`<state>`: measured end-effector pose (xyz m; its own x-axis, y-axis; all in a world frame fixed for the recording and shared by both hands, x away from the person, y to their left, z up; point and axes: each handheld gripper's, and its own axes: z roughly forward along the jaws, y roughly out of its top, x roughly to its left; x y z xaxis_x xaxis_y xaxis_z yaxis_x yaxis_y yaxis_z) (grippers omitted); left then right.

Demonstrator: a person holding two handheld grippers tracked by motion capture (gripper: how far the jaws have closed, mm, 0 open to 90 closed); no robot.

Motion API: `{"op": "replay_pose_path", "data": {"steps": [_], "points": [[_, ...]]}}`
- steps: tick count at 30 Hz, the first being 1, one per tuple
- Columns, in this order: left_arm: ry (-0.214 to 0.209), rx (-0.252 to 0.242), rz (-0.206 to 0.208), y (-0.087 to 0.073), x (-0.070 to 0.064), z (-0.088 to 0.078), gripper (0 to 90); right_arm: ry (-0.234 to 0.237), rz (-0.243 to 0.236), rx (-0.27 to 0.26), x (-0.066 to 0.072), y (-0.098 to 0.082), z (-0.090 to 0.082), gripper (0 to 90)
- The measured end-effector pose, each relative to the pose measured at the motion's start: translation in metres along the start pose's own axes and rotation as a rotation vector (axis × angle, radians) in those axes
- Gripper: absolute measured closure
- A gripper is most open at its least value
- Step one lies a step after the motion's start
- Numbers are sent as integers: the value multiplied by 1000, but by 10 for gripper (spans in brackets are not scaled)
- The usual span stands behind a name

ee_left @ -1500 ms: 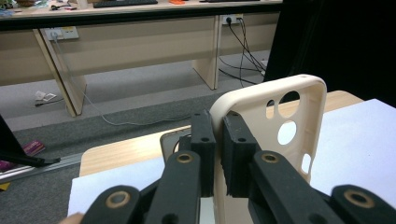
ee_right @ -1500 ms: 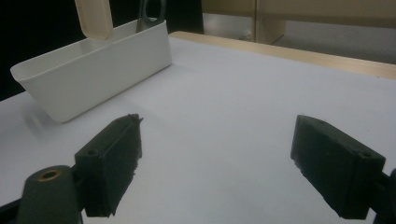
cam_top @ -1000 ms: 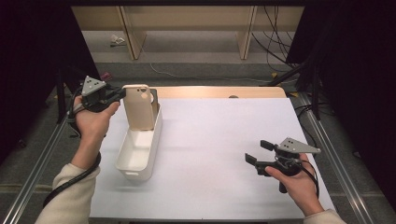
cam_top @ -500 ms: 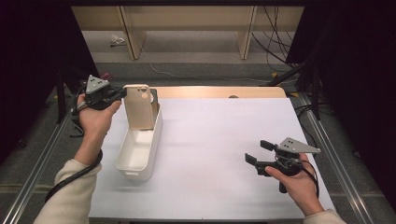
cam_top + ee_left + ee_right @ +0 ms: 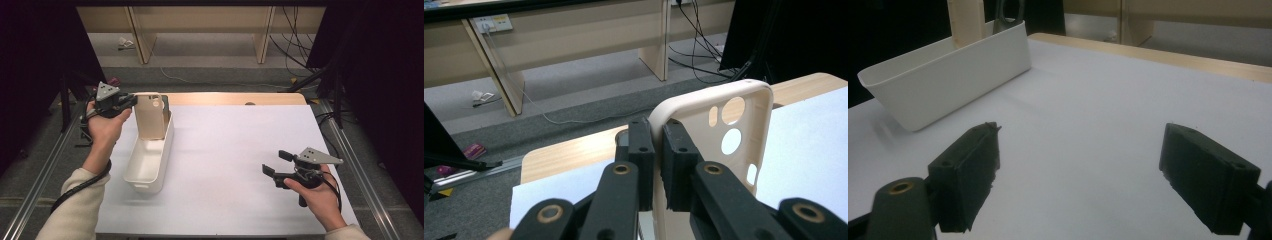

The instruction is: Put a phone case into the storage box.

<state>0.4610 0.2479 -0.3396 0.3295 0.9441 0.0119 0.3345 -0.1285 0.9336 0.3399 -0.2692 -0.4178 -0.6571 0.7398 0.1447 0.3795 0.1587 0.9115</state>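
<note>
A beige phone case point(image 5: 150, 116) with round camera holes stands upright over the far end of a long white bin point(image 5: 148, 160). My left gripper point(image 5: 131, 101) is shut on the case's upper left edge; in the left gripper view the case point(image 5: 719, 150) rim sits pinched between the two black pads, gripper point(image 5: 658, 155). My right gripper point(image 5: 275, 164) rests low over the white table near the right front, jaws wide apart with nothing between them. In the right gripper view the bin point(image 5: 948, 75) lies ahead to the left of the gripper point(image 5: 1080, 165).
White sheet point(image 5: 240, 150) covers the table, with a wooden strip point(image 5: 230, 98) at the far edge. A dark object point(image 5: 1009, 15) stands in the bin behind the case. Metal rails point(image 5: 350, 165) run along both table sides. Cables lie on the floor beyond.
The left hand with the phone case has shifted slightly; the case stays upright at the bin's far end. The right gripper has kept still.
</note>
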Motion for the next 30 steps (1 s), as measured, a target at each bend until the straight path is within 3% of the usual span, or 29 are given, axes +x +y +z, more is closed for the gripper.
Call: {"op": "replay_pose_path", "data": {"steps": [10, 30], "points": [[-36, 20, 15, -9, 4, 11, 839, 1, 1, 0, 0, 0, 0, 172], [-56, 54, 8, -27, 9, 30, 838, 0, 3, 2, 0, 0, 0, 172]]}}
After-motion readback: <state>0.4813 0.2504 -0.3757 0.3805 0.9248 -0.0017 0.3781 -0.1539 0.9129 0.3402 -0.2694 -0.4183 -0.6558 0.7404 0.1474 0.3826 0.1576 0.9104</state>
